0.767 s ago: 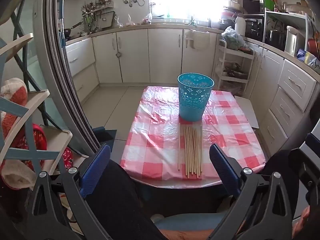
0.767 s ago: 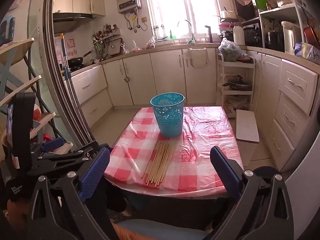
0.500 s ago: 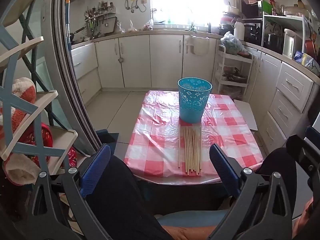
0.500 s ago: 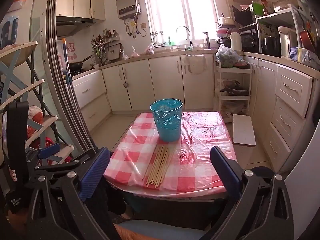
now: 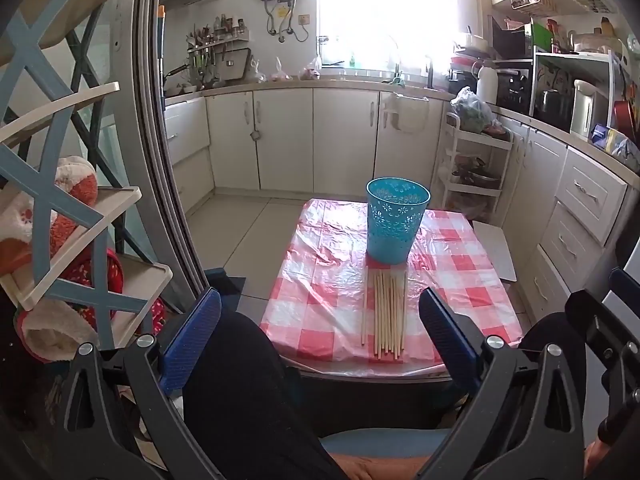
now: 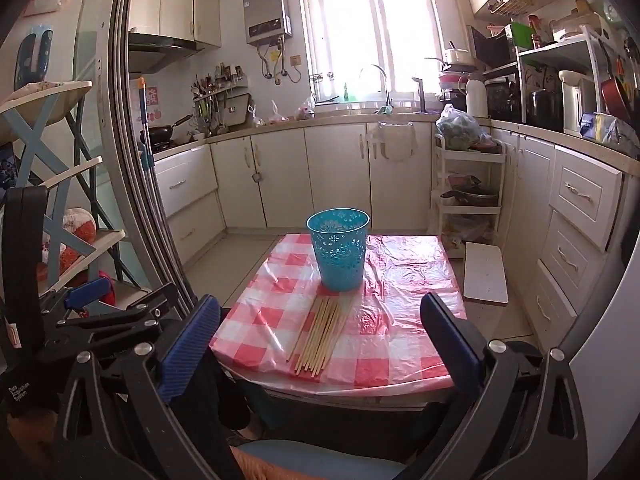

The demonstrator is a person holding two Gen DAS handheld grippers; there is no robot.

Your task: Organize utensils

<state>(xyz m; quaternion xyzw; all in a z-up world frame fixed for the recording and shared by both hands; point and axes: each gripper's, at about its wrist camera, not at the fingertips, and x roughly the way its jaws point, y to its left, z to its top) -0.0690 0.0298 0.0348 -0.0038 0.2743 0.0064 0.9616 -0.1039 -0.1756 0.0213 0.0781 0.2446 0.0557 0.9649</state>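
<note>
Several chopsticks [image 5: 386,314] lie on the table [image 5: 320,280], near side of a blue basket [image 5: 396,220]. We hold left gripper [image 5: 320,340] and right gripper [image 6: 320,340] wide open, empty.

In front of me stands a table [image 5: 328,280] under a red-and-white checked cloth [image 6: 400,344] with clear plastic over it. Cream cabinets [image 6: 336,176] line the far wall and run along my right. Above them a window [image 6: 372,32] glares white, with a water heater [image 6: 267,12] just to its left. A white cart [image 5: 474,168] stands in the corner, a bag [image 5: 474,110] on top, perhaps of greens. A blue-braced shelf [image 5: 60,216] with soft toys stands at my left.
</note>
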